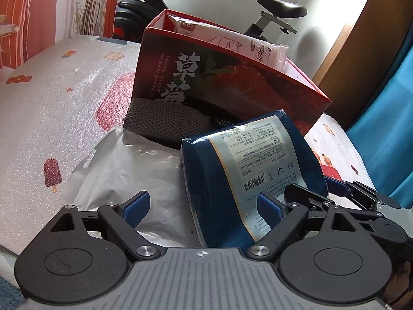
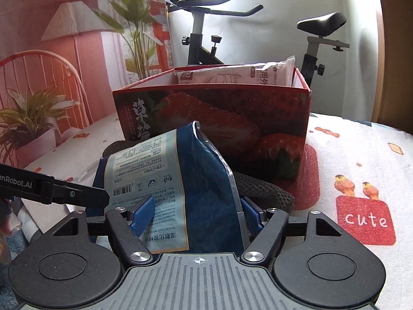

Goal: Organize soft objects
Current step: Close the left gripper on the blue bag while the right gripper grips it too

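A: Through the left wrist camera first. Our left hand-held gripper [image 1: 204, 205] has its blue pads spread apart, clamping nothing; the right pad only sits against the blue cotton-pad pouch [image 1: 254, 170]. That pouch is tilted up over a grey plastic mailer bag [image 1: 124, 170], in front of the strawberry box [image 1: 232, 87].

B: And a dark knitted cloth [image 1: 165, 122] lies at the foot of the box, with a white glove packet [image 1: 219, 36] already standing inside it. We judge the pouch light and squashy, its film slick, so it will buckle if pinched at a corner.

A: Now the right wrist camera. Our right hand-held gripper [image 2: 198, 213] is clamped on the blue cotton-pad pouch [image 2: 180, 170], pads pressing in on its lower body from both sides.

B: That looks like the sensible place to us: the fuller middle, not the thin crimped seam at the top. The left tool's black finger reaches in beside it, while the strawberry box [image 2: 214, 118] stands just behind on the printed bed cover [image 2: 361, 155].

A: The film may slide, so we think the squeeze should stay firm.
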`<state>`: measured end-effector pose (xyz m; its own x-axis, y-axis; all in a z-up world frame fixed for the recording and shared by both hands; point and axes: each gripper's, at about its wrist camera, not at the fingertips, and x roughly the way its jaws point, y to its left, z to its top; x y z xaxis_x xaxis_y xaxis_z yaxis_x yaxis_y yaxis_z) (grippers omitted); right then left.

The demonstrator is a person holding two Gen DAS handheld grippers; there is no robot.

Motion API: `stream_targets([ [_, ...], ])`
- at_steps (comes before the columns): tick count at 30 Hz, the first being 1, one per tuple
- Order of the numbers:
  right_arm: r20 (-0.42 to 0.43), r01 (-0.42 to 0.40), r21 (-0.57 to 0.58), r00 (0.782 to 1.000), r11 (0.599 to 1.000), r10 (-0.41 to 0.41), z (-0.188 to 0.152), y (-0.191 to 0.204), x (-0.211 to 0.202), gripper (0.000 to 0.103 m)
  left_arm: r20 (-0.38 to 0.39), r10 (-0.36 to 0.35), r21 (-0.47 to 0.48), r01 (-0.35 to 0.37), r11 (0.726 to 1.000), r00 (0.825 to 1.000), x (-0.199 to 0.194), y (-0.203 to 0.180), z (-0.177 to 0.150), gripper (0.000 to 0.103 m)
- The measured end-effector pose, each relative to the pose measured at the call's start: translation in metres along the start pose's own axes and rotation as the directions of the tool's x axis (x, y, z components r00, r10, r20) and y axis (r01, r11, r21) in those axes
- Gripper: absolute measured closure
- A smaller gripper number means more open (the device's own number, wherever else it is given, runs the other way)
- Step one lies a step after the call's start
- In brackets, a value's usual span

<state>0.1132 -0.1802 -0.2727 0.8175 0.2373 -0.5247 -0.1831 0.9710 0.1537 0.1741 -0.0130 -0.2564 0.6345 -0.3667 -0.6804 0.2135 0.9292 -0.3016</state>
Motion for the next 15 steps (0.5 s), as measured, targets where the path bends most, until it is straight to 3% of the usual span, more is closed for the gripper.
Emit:
stream_targets([
  [8,0.049,0.064,-0.093,0.997,0.994,-0.06,0.0033,0.0074,-0.0079,0.033,-0.024,-0.044,-0.052,0.043,0.998,0.999,0.0078,0.0076,-0.0031,0.012],
  [12,0.042,0.058,-0.11,0.998,0.992,-0.053,0.003,0.009,-0.0068,0.039,-0.019,-0.063,-0.031,0.063,0.998,0.998,0.0085,0.0039,-0.0039,0.013],
  [15,0.03,0.044,-0.108,0.999,0.993,-0.041,0.0028,0.0091,-0.0049,0.045,-0.016,-0.096,-0.025,0.096,0.995,0.995,0.0089,0.0018,-0.004,0.019],
])
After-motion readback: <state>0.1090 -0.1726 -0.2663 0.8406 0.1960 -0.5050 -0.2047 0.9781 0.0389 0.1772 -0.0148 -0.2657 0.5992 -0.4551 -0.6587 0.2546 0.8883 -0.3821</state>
